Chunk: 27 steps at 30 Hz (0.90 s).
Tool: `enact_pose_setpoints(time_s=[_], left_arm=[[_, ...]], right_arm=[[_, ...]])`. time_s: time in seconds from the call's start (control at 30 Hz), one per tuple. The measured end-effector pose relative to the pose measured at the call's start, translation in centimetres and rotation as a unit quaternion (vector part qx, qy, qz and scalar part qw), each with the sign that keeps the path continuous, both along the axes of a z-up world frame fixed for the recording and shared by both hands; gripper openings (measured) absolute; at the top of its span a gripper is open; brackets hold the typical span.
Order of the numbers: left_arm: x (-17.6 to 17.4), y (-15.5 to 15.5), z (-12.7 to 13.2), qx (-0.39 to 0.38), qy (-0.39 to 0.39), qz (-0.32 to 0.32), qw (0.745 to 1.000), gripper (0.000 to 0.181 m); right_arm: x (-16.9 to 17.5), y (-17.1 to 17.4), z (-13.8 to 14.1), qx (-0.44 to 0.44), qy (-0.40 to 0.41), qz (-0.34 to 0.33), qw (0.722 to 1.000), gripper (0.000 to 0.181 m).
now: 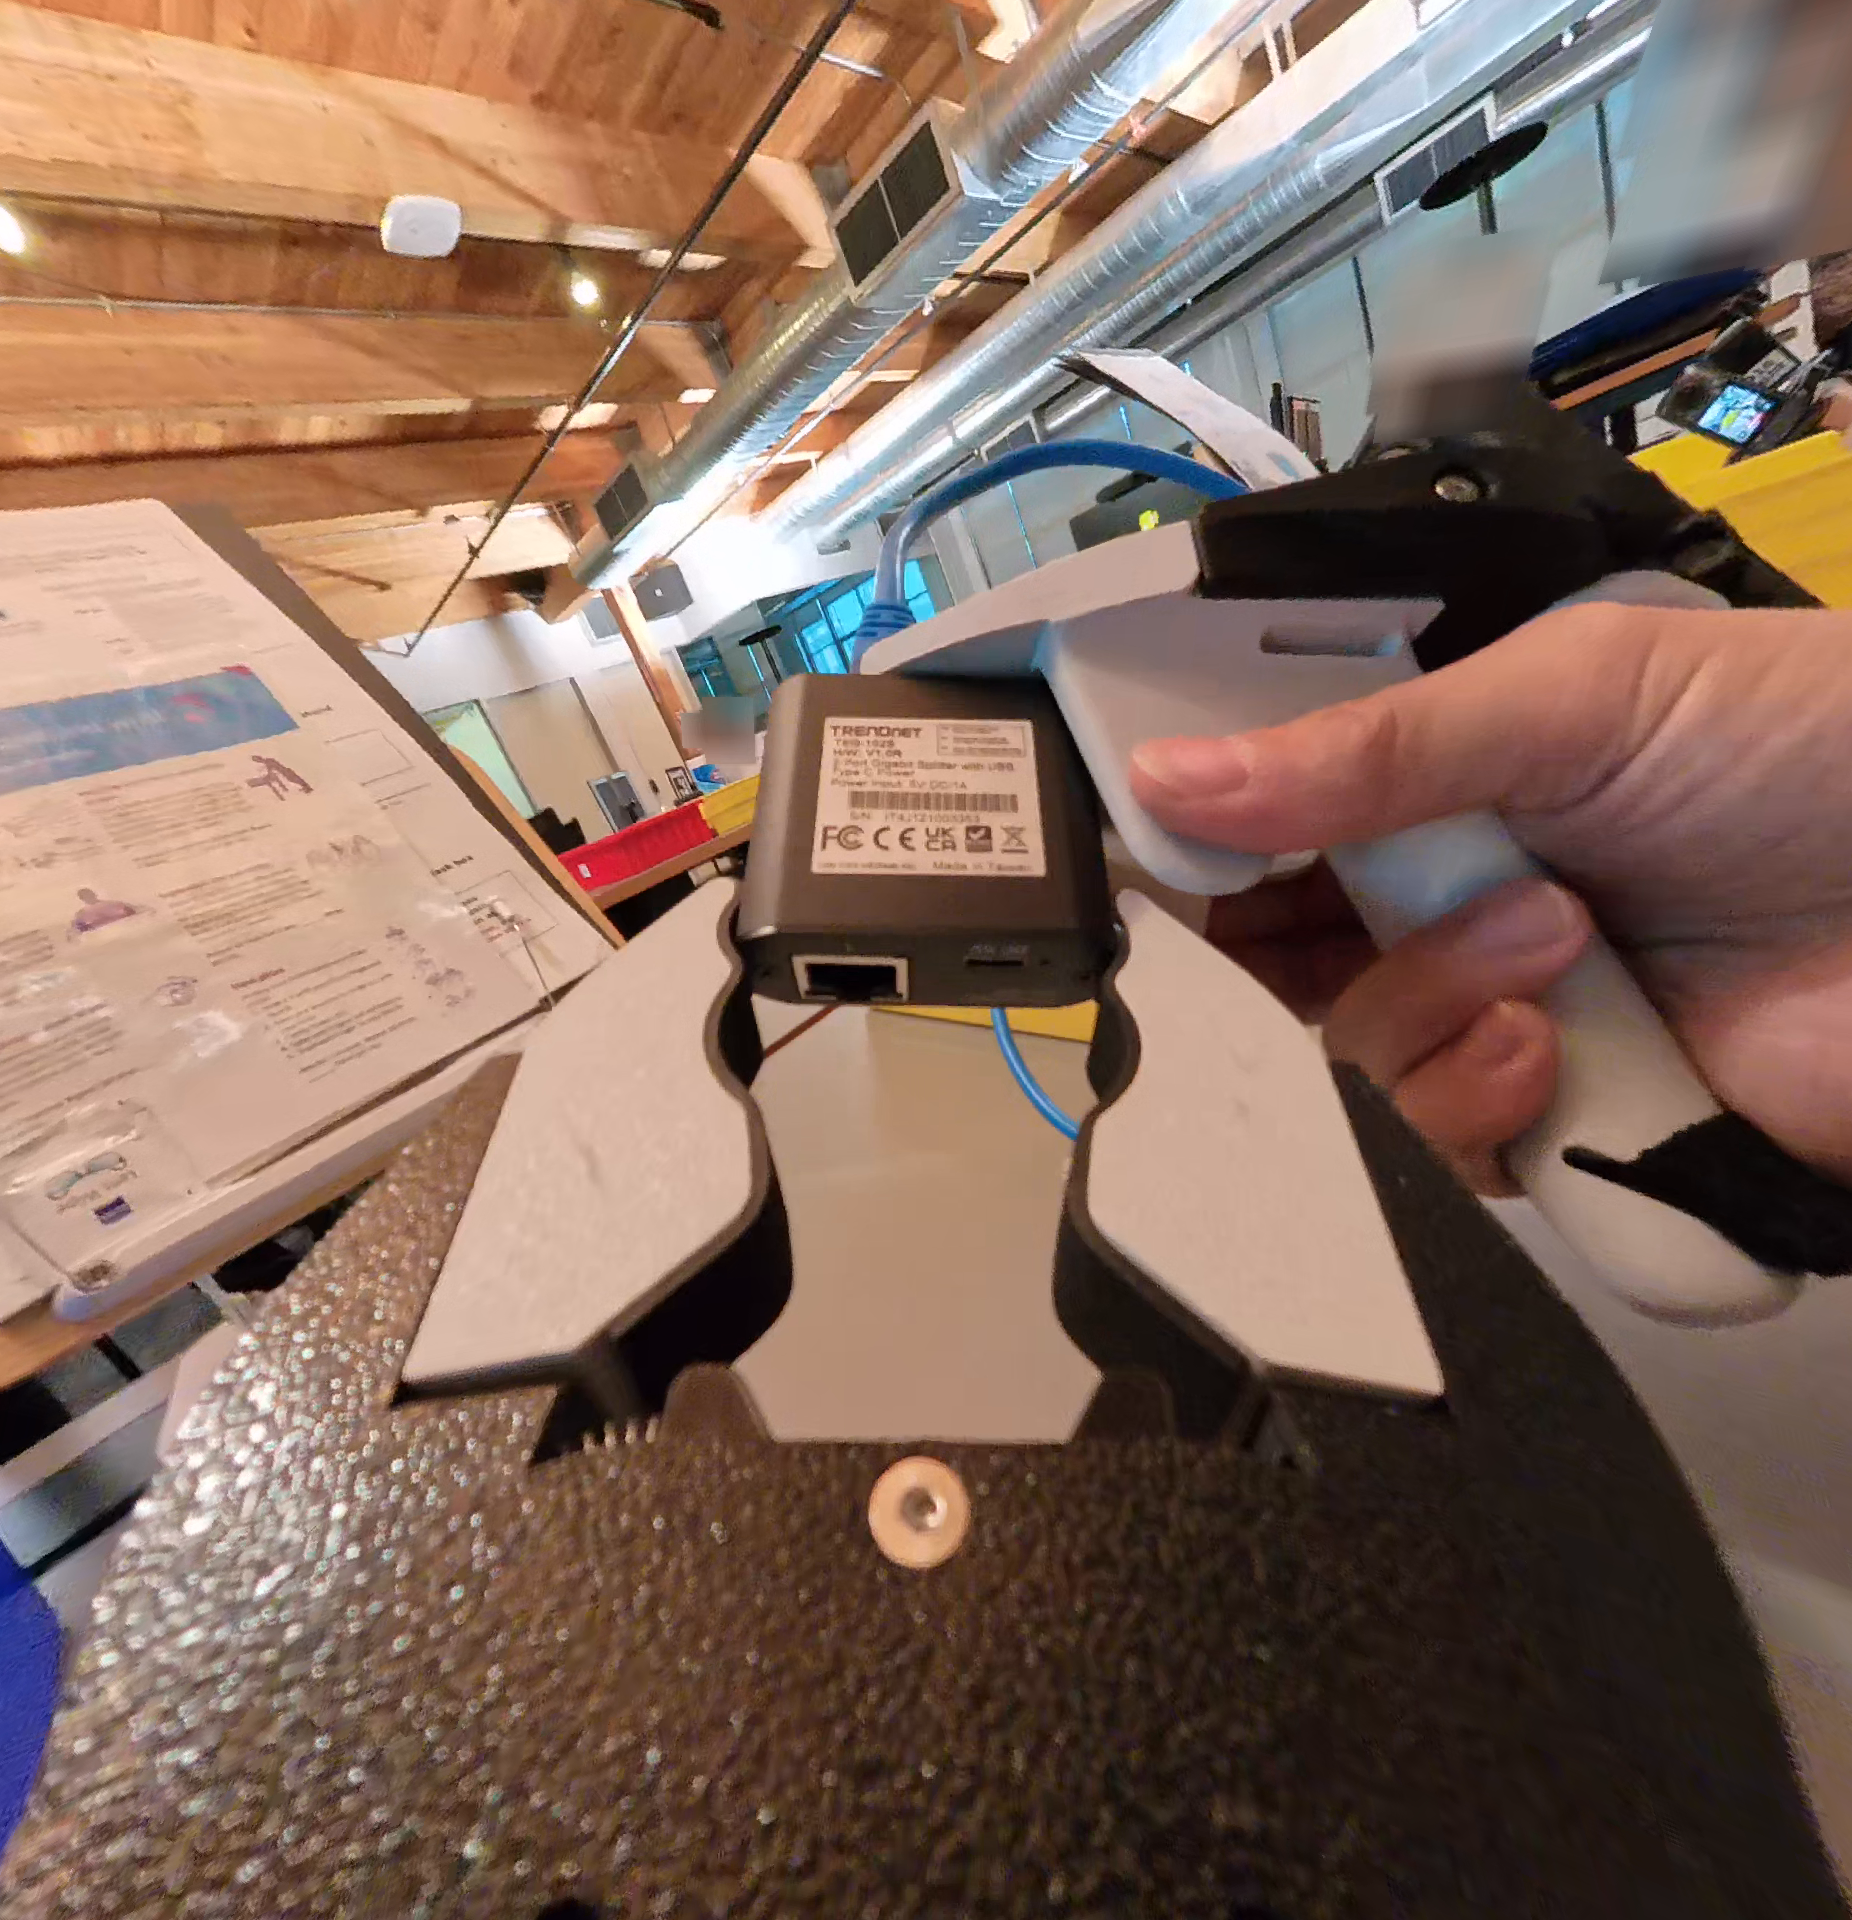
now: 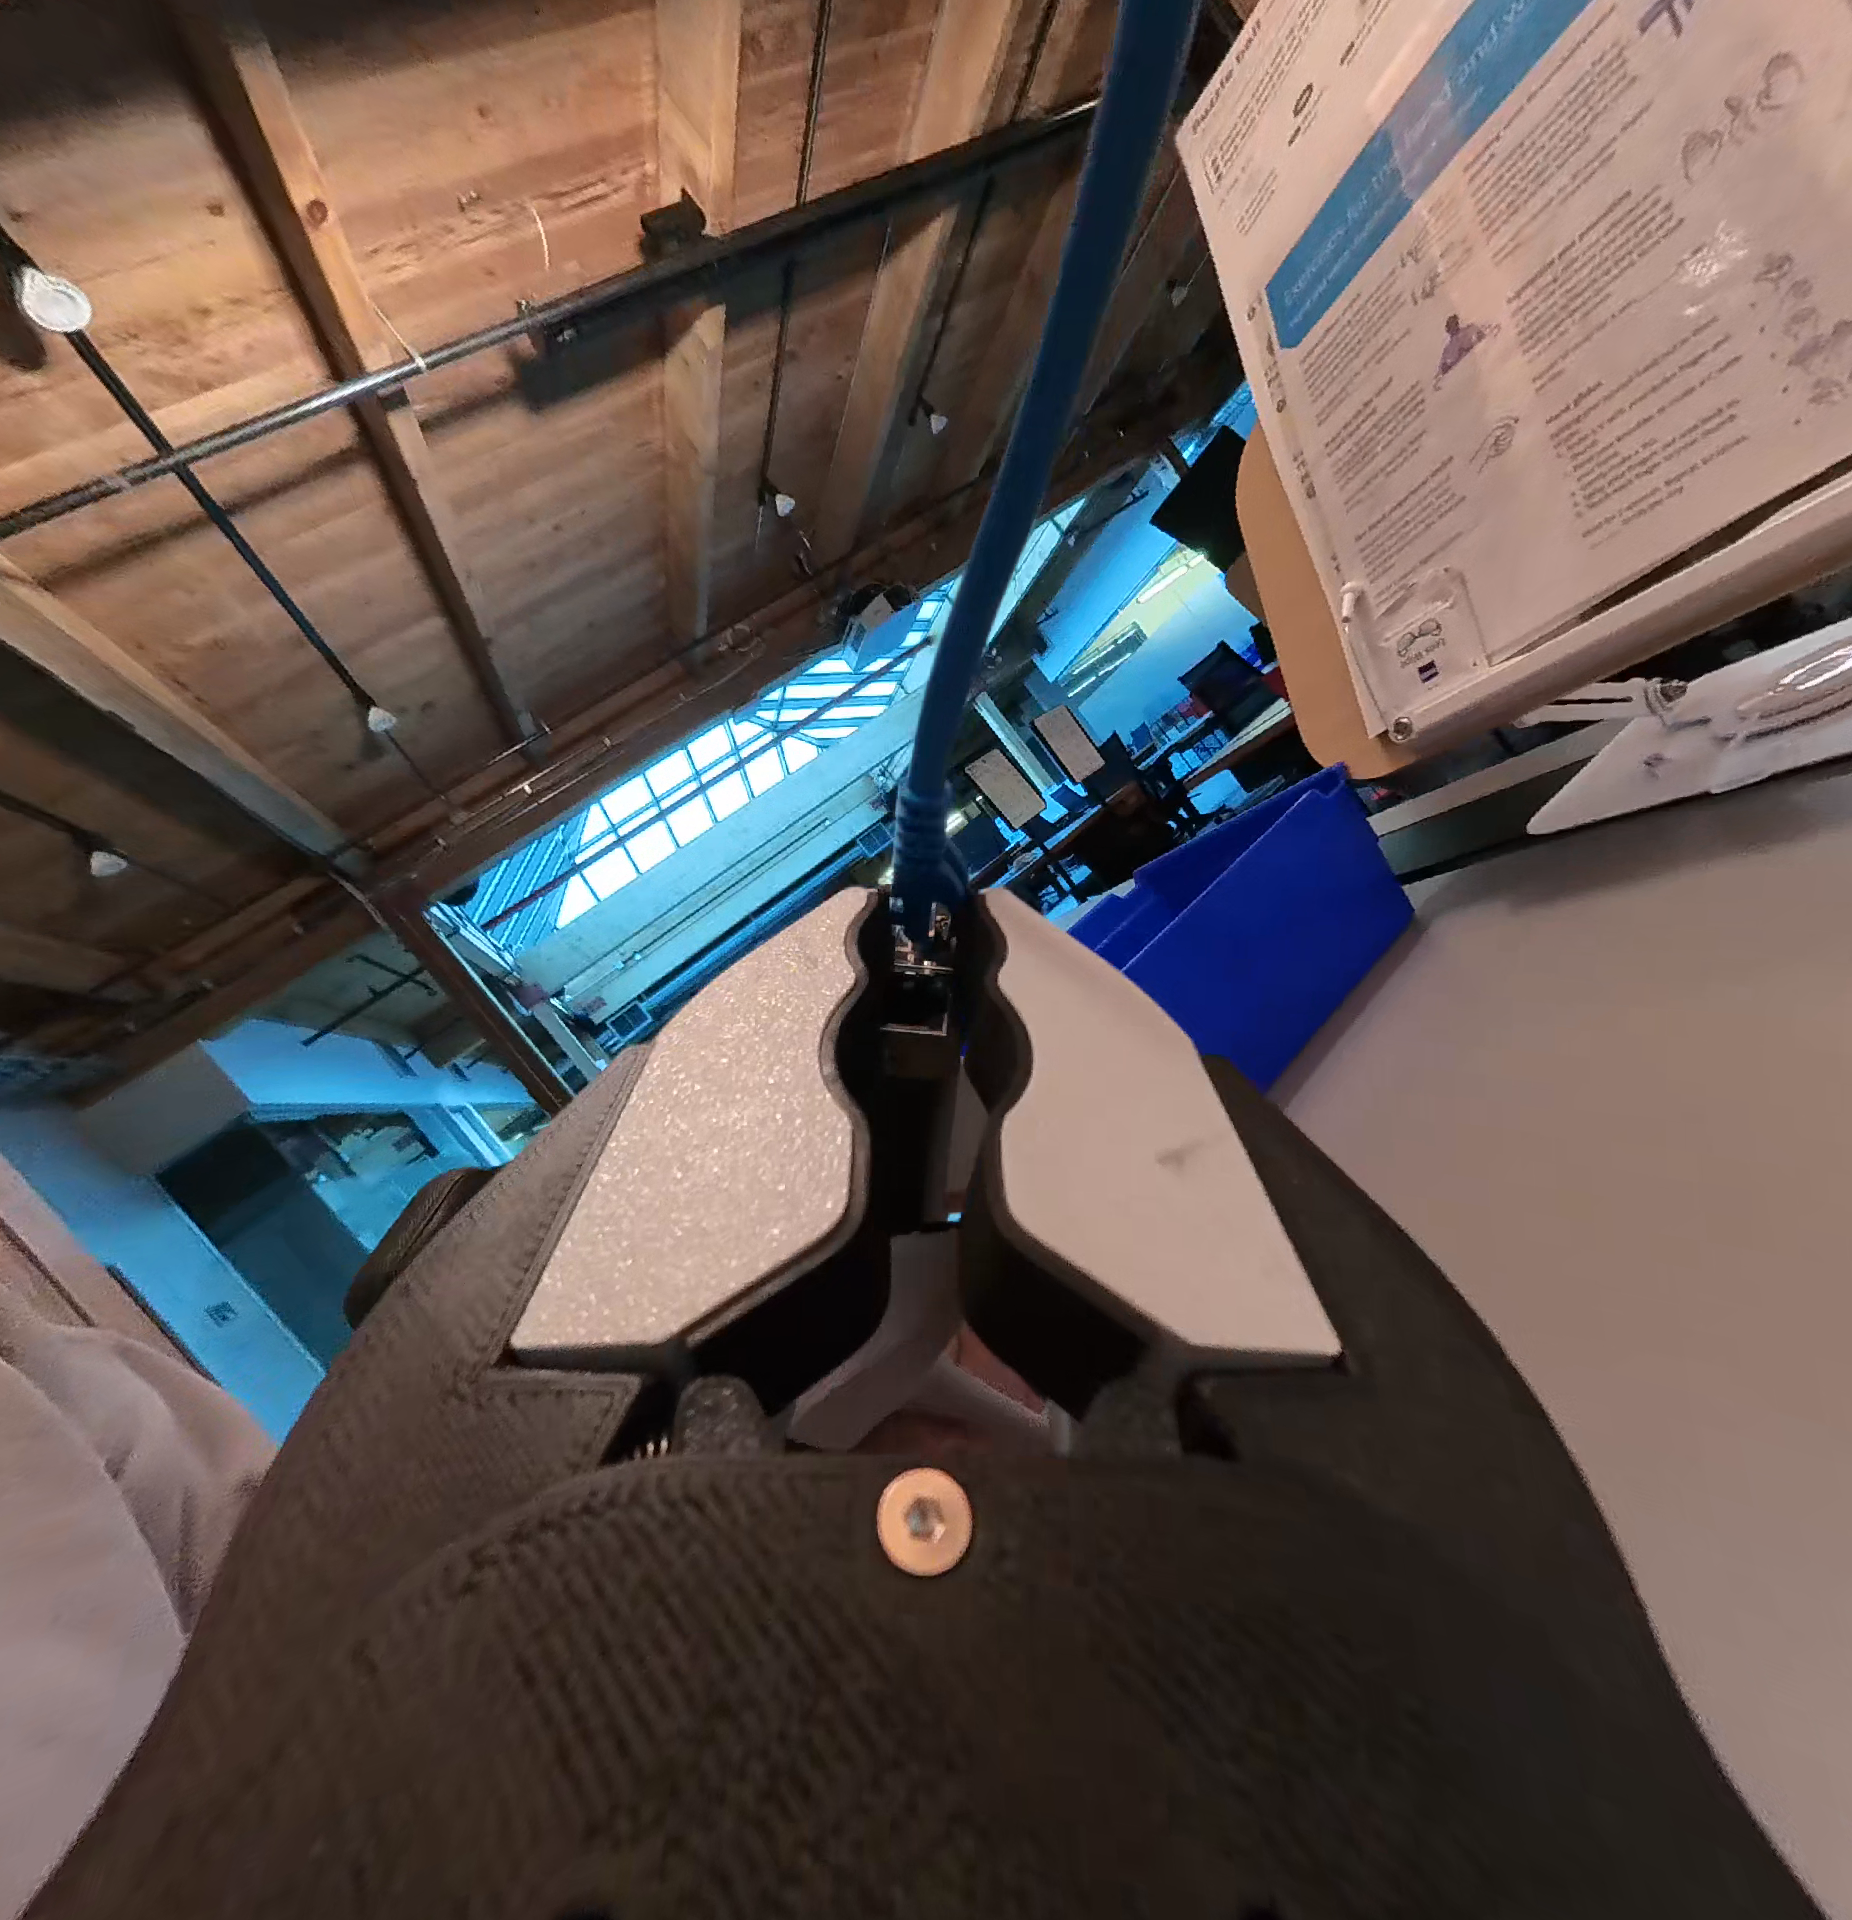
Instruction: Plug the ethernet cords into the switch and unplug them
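My left gripper is shut on the near end of the black switch. It holds the switch in the air, label side up, with an empty port facing the camera. A blue ethernet cord enters the switch's far end, and another stretch of blue cord hangs below. A hand holds my right gripper, whose white fingers reach over that far end. In the right wrist view my right gripper is shut on the plug of the blue cord, with the black switch edge-on between the fingers.
A laminated instruction sheet on a stand stands at the left, close to the grippers, and also shows in the right wrist view. A blue bin sits on the grey table. Yellow bins and a red bin lie farther off. My left and right fingertips are right by each other.
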<state>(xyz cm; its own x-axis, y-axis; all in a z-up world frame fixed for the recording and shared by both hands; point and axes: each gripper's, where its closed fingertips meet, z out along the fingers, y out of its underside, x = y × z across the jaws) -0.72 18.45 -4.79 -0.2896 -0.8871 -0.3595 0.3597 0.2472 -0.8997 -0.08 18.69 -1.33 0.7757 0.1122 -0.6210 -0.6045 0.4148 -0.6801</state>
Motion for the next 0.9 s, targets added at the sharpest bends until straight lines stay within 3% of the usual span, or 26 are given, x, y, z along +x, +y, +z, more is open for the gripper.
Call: enact_pose_setpoints(time_s=[0.2, 0.4, 0.57, 0.63, 0.73, 0.9], left_arm=[[0.0, -0.6, 0.6, 0.024, -0.012, 0.032, 0.999, 0.061], [0.0, -0.8, 0.5, -0.014, 0.013, 0.01, 1.0, 0.061], [-0.2, -0.6, 1.0, 0.03, -0.012, 0.045, 0.998, 0.061], [-0.3, -0.5, 1.1, 0.02, -0.01, 0.029, 0.999, 0.061], [-0.6, -0.3, 0.5, 0.01, -0.006, -0.027, 1.0, 0.061], [-0.5, -0.2, 0.1, 0.014, 0.006, -0.018, 1.0, 0.062]], right_arm=[[-0.2, -0.6, 0.6, 0.017, -0.013, 0.007, 1.0, 0.015], [-0.2, -0.6, 0.8, -0.014, -0.041, -0.003, 0.999, 0.014], [-0.4, -0.7, 1.2, 0.017, -0.021, 0.015, 1.0, 0.014], [-0.6, -0.6, 1.1, 0.007, -0.019, 0.023, 1.0, 0.014], [-1.2, -0.3, 0.7, -0.056, -0.082, -0.011, 0.995, 0.015], [-1.0, -0.1, 0.3, -0.074, -0.061, -0.038, 0.995, 0.014]])
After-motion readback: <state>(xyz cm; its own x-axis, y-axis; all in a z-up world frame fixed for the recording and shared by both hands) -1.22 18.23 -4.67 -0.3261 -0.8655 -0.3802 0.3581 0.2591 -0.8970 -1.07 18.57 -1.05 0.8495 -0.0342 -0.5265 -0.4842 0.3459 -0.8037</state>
